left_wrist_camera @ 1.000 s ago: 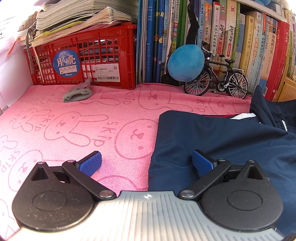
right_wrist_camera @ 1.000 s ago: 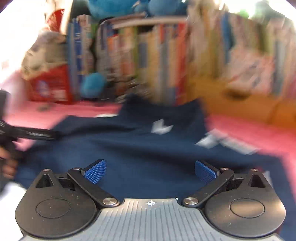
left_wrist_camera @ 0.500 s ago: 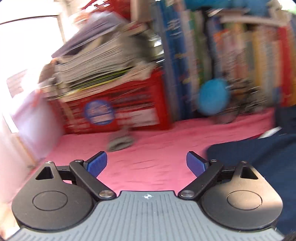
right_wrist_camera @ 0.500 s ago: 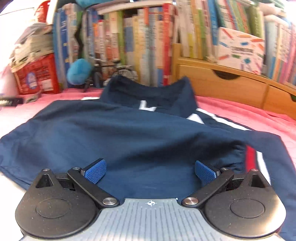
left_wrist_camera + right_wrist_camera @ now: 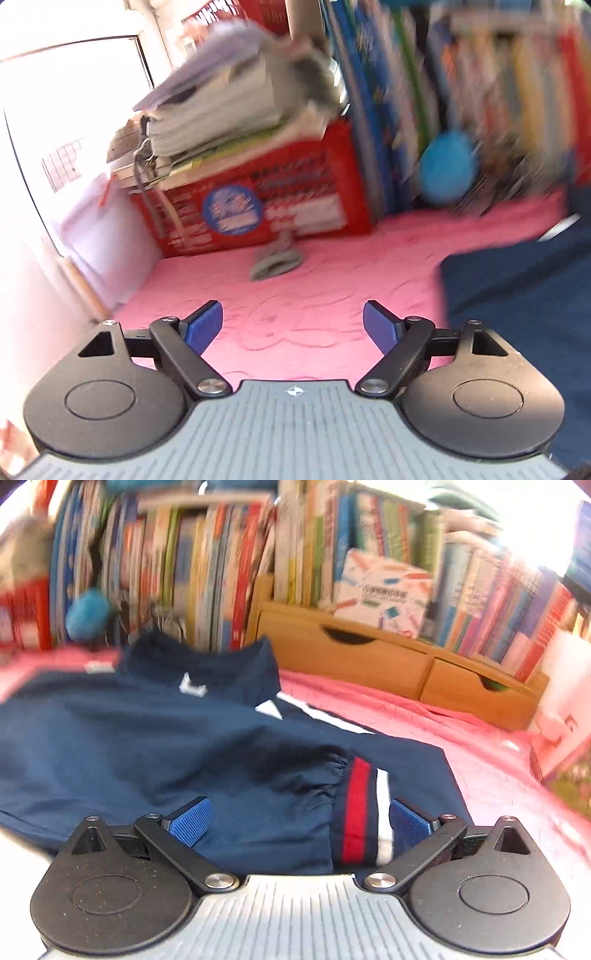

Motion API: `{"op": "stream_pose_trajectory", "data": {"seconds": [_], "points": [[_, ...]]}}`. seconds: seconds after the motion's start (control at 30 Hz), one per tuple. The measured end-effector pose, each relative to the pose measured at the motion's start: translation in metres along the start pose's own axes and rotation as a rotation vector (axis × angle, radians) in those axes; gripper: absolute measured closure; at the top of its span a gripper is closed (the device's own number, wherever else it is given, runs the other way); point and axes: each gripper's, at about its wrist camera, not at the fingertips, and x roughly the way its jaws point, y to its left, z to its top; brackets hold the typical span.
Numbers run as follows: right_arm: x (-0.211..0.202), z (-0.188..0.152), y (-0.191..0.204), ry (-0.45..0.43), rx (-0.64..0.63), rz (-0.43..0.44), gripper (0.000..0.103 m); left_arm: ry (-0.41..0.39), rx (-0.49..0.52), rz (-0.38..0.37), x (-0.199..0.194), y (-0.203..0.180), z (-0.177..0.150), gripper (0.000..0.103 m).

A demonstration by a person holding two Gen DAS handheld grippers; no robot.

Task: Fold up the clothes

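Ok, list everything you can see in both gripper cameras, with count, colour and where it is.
Jacket: one, navy, spread on the cover; its red-and-white striped cuff lies between the right fingers.
Cover: one, pink, under everything.
Crate: one, red, back left, papers stacked on top.
Cloth: one, grey, before the crate.
Ball: one, blue, by the books.
Books: many, mixed colours, along the back.
Drawers: two, wooden, under the books.
Left gripper: open, over the cover.
Right gripper: open, over the jacket.
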Motion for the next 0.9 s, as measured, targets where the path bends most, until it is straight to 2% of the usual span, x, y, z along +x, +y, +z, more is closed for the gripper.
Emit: {"op": "stream_pose_trajectory", "data": {"seconds": [0.1, 0.17, 0.2, 0.27, 0.37, 0.43, 0.5, 0.57, 0.73, 0.8, 0.83, 0.9], "points": [[-0.018, -0.007, 0.004, -0.027, 0.019, 0.122, 0.000, -0.066, -0.026, -0.227, -0.054, -0.006, -0.006, 0.008], [-0.021, -0.009, 0.017, -0.030, -0.007, 0.212, 0.000, -0.045, 0.007, -0.339, -0.067, -0.024, -0.012, 0.007], [-0.020, -0.009, 0.026, -0.024, -0.026, 0.251, 0.000, -0.026, 0.028, -0.365, -0.069, -0.034, -0.015, 0.007], [-0.017, -0.009, 0.037, -0.002, -0.052, 0.293, 0.000, 0.017, 0.077, -0.315, -0.061, -0.049, -0.024, 0.008], [-0.016, -0.011, 0.044, 0.032, -0.082, 0.250, 0.000, 0.086, 0.115, -0.219, -0.044, -0.058, -0.039, 0.010], [-0.012, -0.015, 0.032, 0.053, -0.044, 0.172, 0.000, 0.118, 0.057, -0.182, -0.036, -0.044, -0.043, 0.007], [-0.012, -0.017, 0.016, 0.074, 0.020, 0.142, 0.000, 0.147, -0.014, -0.170, -0.032, -0.028, -0.045, 0.005], [-0.016, -0.017, 0.007, 0.082, 0.075, 0.249, 0.000, 0.155, -0.032, -0.181, -0.032, -0.022, -0.046, 0.004], [-0.026, -0.017, -0.015, 0.103, 0.215, 0.517, 0.000, 0.112, 0.075, -0.110, -0.041, -0.038, -0.045, 0.004], [-0.027, -0.012, -0.017, 0.086, 0.277, 0.613, 0.000, 0.101, 0.102, -0.093, -0.041, -0.042, -0.044, 0.004], [-0.027, -0.008, -0.013, 0.073, 0.283, 0.590, 0.000, 0.098, 0.111, -0.087, -0.040, -0.043, -0.044, 0.004], [-0.019, -0.004, -0.005, 0.069, 0.223, 0.413, 0.000, 0.103, 0.104, -0.089, -0.038, -0.041, -0.042, 0.002]]}}
